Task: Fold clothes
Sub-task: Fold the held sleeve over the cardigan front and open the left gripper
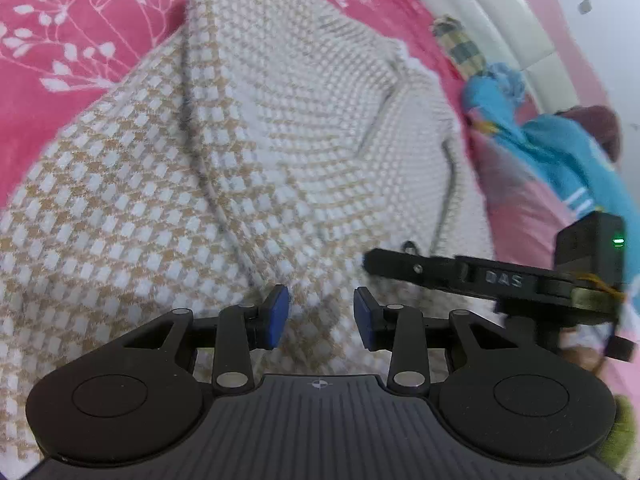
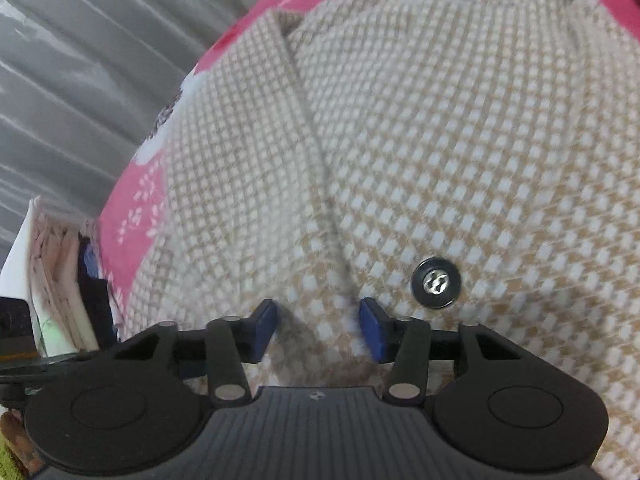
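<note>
At two o'clock of the coat (image 1: 248, 128) lie blue clothes (image 1: 560, 148) (crumpled). Checked beige, it sprawls on a pink sheet (image 1: 60, 92), button (image 2: 436, 284) showing. Left gripper (image 1: 321, 318) and right gripper (image 2: 318, 330) hover fingers apart, empty.

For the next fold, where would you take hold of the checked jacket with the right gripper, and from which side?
Probably the raised front edge of the checked jacket, just left of the dark button. Come from above with the right gripper straddling that edge; it stands up as a ridge, so the open jaws can pinch it.

Beige-and-white checked jacket (image 1: 248, 152), black button (image 2: 436, 285), pink bedspread (image 1: 80, 40) with white flowers, blue tool pads (image 1: 276, 316)
</note>
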The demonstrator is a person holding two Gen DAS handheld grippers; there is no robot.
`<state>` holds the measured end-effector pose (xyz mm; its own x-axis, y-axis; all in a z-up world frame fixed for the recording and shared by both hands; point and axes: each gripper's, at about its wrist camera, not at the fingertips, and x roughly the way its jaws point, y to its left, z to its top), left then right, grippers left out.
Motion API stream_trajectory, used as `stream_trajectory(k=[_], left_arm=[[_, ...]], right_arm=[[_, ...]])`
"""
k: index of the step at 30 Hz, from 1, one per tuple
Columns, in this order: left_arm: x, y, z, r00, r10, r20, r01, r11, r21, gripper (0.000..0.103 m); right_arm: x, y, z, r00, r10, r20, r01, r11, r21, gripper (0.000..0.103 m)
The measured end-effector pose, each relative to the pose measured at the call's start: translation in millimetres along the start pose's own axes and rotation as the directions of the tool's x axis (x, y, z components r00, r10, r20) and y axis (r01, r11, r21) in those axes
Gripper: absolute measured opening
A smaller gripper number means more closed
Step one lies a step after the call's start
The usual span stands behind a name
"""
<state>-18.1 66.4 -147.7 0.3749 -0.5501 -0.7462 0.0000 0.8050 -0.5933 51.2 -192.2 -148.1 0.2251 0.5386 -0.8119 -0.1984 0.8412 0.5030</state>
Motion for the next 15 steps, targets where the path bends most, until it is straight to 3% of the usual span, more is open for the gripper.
stream_trajectory(k=[1,3,4,7,11,15], left_arm=[[1.7,-1.9,-0.8,1.0,0.015,0.006,-0.014,1.0,-0.002,0.034],[3.7,-5.3,-2.8,0.998,0.043,0.035,-0.043,0.999,-0.005,0.024],[4.6,-6.8,-3.7,0.997,0.061,0.048,-0.061,0.998,-0.001,0.01],[-3.6,-2.9,-3.9,0.997,0.045,0.058,-0.045,0.999,-0.013,0.0],[-45.9,1.5,-1.6,0.996,0.019,0.084,-0.022,0.999,0.035,0.0],[-91.8,9.8,4.0,0.992,0.076,0.102,-0.089,0.988,0.128,0.0]], right_arm=[[-0.1,1.6,-0.4,1.0,0.005,-0.008,-0.006,1.0,-0.011,0.028],[-3.2,5.0,-1.3,1.0,0.014,-0.014,-0.014,0.999,-0.029,0.017],[-8.1,7.0,-1.9,1.0,0.016,-0.005,-0.016,0.999,-0.034,0.012],[-24.5,14.6,-6.4,0.999,0.03,0.027,-0.028,0.998,-0.049,0.011],[-52.7,42.1,-26.3,0.993,0.098,0.067,-0.094,0.994,-0.059,0.01],[-51.5,71.0,-57.1,0.985,0.161,0.058,-0.158,0.987,-0.04,0.01]])
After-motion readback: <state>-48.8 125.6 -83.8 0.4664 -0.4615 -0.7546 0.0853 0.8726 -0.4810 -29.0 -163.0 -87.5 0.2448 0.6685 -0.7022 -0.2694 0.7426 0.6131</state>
